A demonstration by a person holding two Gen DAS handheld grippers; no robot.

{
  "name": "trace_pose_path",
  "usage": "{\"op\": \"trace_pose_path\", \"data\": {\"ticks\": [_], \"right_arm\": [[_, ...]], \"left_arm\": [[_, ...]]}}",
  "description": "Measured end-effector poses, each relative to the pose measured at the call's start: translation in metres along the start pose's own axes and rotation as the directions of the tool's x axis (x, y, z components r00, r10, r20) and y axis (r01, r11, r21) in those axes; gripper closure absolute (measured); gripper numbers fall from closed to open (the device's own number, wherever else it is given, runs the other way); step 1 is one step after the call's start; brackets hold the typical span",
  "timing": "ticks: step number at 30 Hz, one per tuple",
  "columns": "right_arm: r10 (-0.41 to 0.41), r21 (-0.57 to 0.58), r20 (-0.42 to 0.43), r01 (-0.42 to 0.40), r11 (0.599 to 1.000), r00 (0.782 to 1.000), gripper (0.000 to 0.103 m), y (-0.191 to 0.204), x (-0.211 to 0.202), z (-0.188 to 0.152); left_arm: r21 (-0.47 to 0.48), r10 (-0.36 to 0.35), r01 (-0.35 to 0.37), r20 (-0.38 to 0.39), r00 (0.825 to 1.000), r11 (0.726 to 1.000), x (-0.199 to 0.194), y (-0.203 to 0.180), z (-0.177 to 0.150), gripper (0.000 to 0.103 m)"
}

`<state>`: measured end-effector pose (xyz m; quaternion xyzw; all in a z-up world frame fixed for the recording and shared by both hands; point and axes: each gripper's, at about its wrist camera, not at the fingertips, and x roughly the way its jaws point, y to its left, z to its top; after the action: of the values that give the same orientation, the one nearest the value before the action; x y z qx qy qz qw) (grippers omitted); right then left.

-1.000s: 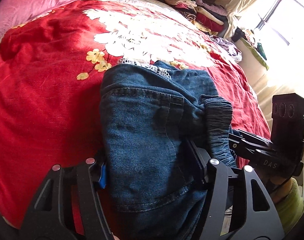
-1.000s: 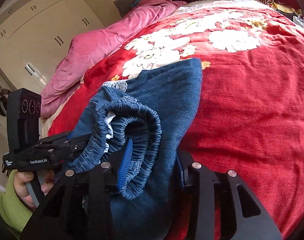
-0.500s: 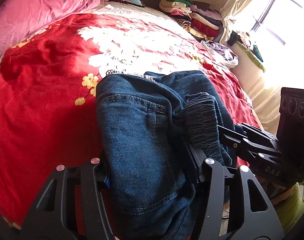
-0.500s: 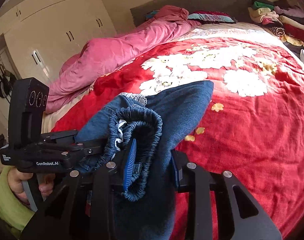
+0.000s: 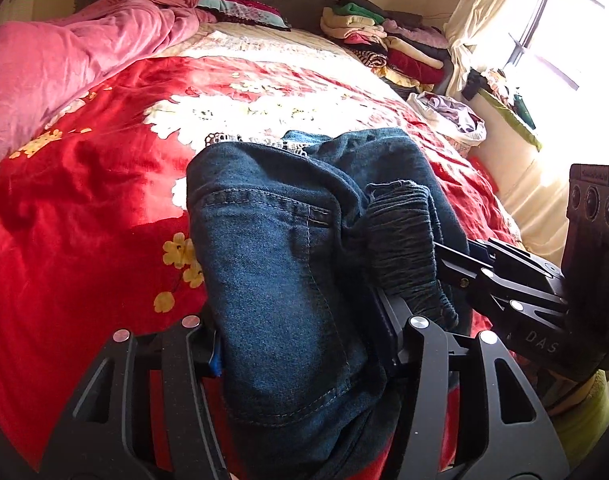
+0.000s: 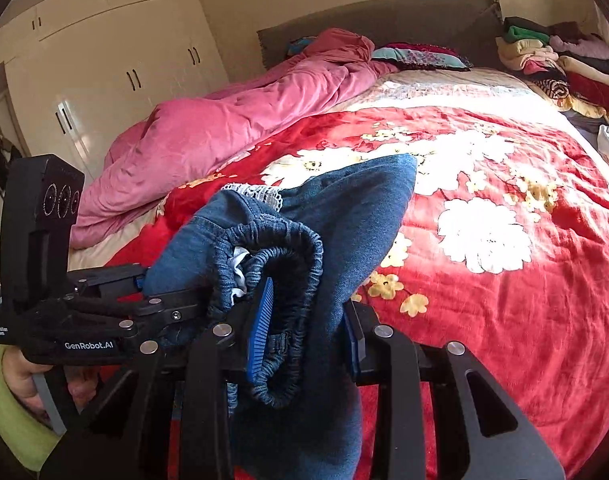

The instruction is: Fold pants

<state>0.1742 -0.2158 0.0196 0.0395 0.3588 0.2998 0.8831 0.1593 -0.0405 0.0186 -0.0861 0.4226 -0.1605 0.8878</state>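
I have the jeans (image 5: 288,280) bunched up and held between both grippers, above the near end of the bed (image 5: 84,208). Through the left wrist camera, my left gripper (image 5: 300,344) is pinching the denim: the cloth fills the gap between its two fingers, with a stitched pocket seam facing me and the fabric hanging down toward 6 o'clock. The gathered elastic waistband (image 5: 408,256) sits at about 3 o'clock from that pocket, and the right gripper reaches in from the right edge, its fingers buried in that waistband.

Through the right wrist camera, my right gripper (image 6: 308,328) is pinching the waistband (image 6: 288,264); the blue pad (image 6: 260,328) of one finger presses against the elastic loop, and the other finger sits against the smooth denim on the far side. A bit of white lining shows inside the loop. The jeans (image 6: 356,216) rise to a point toward 12 o'clock, and a strip of white lace trim (image 6: 260,192) peeks out at about 11 o'clock. The left gripper (image 6: 140,280) comes in from 9 o'clock, its fingertips hidden in the cloth.

The red floral bedspread (image 6: 524,280) covers the bed beneath. A pink quilt (image 6: 232,128) lies heaped along the side toward 10 o'clock, a stack of folded clothes (image 6: 556,64) sits at the far corner near 1 o'clock, and cream wardrobe doors (image 6: 116,52) stand beyond the quilt.
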Motion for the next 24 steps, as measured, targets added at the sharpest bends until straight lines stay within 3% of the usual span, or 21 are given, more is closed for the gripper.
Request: {"op": "trace_pose_path", "data": {"ticks": [15,24], "right_arm": [[-0.009,0.033,-0.01,0.009,0.999,1.0,0.074,-0.014,0.022,0.01],[-0.029,0.085,-0.044,0.033,0.996,0.999,0.073,-0.028,0.035,0.004]], "left_arm": [[0.008,0.021,-0.021,0.008,1.0,1.0,0.018,0.011,0.018,0.057],[-0.008,0.028,-0.028,-0.025,0.999,1.0,0.034,0.021,0.01,0.056]]}}
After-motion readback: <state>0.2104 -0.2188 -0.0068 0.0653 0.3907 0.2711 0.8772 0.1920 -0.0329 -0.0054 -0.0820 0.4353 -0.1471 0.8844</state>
